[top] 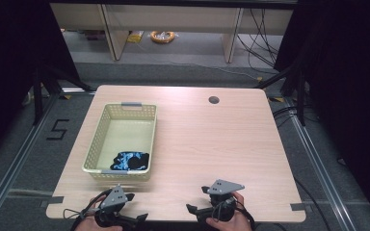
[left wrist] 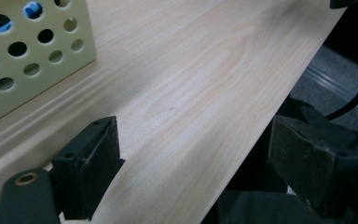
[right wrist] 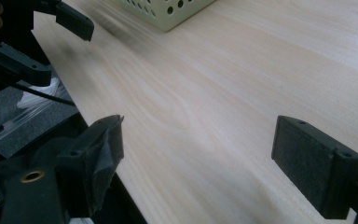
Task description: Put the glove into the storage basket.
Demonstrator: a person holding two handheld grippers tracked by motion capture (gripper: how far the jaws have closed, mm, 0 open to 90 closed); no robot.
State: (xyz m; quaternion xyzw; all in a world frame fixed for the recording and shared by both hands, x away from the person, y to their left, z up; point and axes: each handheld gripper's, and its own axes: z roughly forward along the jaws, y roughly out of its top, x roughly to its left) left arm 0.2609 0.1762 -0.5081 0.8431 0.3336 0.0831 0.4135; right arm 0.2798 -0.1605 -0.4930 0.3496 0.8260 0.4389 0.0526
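Nearest, the left gripper (top: pixel 125 207) and right gripper (top: pixel 203 199) hover over the table's (top: pixel 212 144) front edge, both with jaws spread wide and nothing between them. Beyond the left one, just past it, sits the pale basket (top: pixel 96 144); a blue-and-black cloth (top: pixel 130 160) lies bunched in its near end.

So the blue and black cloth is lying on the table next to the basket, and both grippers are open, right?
Not quite. The blue and black cloth lies inside the basket, at its near end, not on the table beside it; the high view shows this. The left gripper and right gripper are indeed open.
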